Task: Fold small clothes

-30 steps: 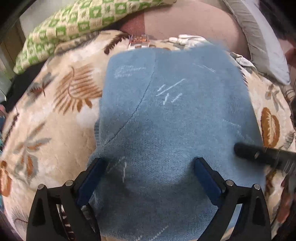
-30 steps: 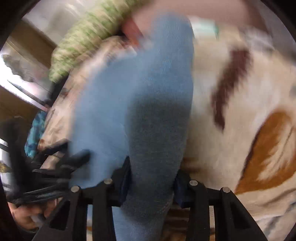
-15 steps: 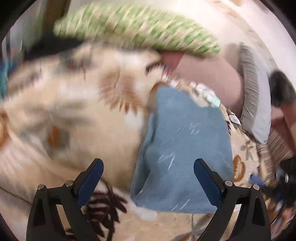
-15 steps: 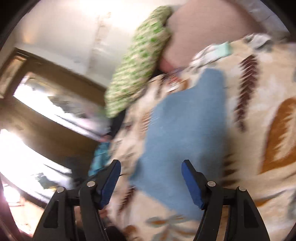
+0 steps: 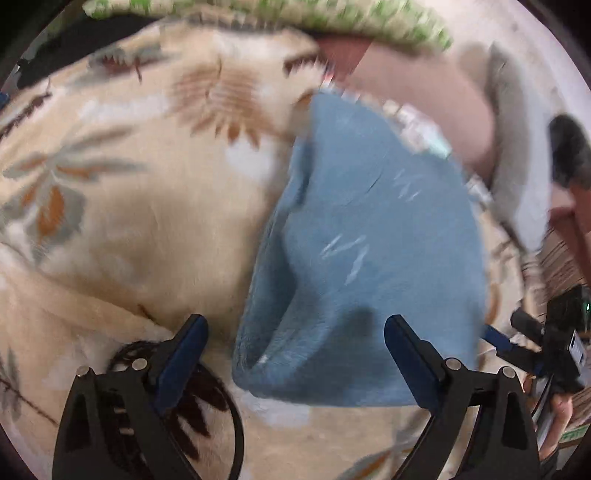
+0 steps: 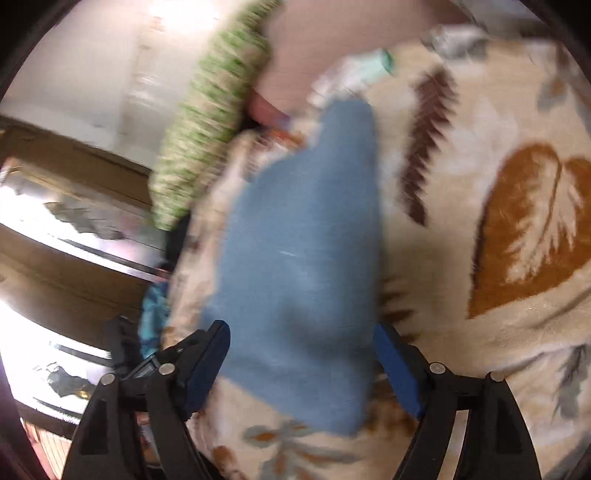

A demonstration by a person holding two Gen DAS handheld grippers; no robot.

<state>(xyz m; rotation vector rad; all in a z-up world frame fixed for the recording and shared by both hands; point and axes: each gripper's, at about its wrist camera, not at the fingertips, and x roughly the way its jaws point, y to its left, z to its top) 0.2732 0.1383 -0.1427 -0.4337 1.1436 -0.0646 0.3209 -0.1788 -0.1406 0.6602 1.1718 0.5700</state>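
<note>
A blue knit garment [image 5: 362, 258] lies folded on a cream blanket with a leaf print [image 5: 129, 206]. My left gripper [image 5: 295, 350] is open and empty, its fingers just above the garment's near edge. In the right wrist view the same blue garment [image 6: 303, 266] lies on the blanket [image 6: 480, 184]. My right gripper [image 6: 303, 365] is open and empty, with the garment's near end between its fingers. The right gripper also shows at the right edge of the left wrist view [image 5: 546, 339]. Both views are motion-blurred.
A green and white checked pillow [image 5: 295, 22] and a pink cushion [image 5: 424, 92] lie at the far end of the bed. A grey pillow [image 5: 517, 147] lies to the right. Small white items [image 5: 417, 125] sit beyond the garment. Wooden furniture [image 6: 74, 229] stands left of the bed.
The right gripper let go of the blue garment and opened. Both grippers pulled back from it, then came closer again. The garment now lies flat on the blanket.
</note>
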